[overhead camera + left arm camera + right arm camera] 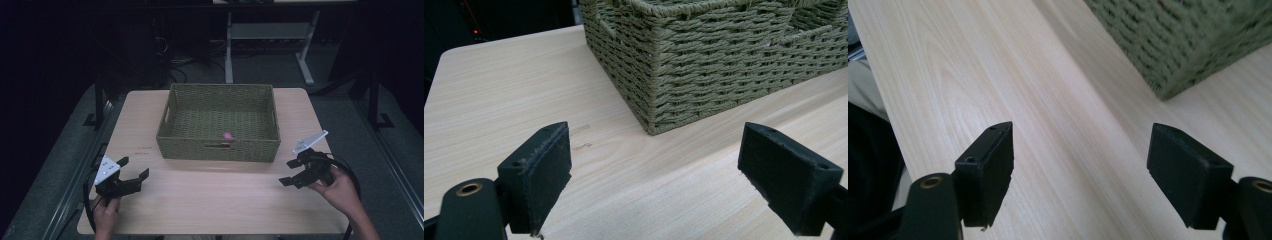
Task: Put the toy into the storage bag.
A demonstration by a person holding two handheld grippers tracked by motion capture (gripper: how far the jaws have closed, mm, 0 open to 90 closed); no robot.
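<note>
Table (210, 200) — light wood-grain top, rectangular, set on a dark floor; a second desk frame (267, 45) with pale legs stands beyond its far edge.

Basket (218, 148) — olive-green woven, rectangular, open top, slot handles in its walls. Sits on the far half of the table, roughly centred. In the left gripper view its near corner (651, 115) lies just beyond the jaws; in the right gripper view a blurred corner (1168, 85) shows at upper right.

Pink object (227, 135) — small, inside the basket, against the near wall close to the handle slot. Too small to identify.

Left gripper (134, 168) — held in the person's left hand (106, 212) at the near-left of the table, well apart from the basket. Jaws spread wide, nothing between them, only bare tabletop. Grey three-cornered plate on top; black cable loops beside it.

Right gripper (290, 172) — held in the person's right hand (340, 187) at the near-right of the table, pointing left across it, beside the basket's near-right corner but not touching. Jaws spread wide, empty, bare wood between them. Grey plate tilted upward; cable curves round the hand.

Faint dark marks (142, 150) — on the tabletop left of the basket.
</note>
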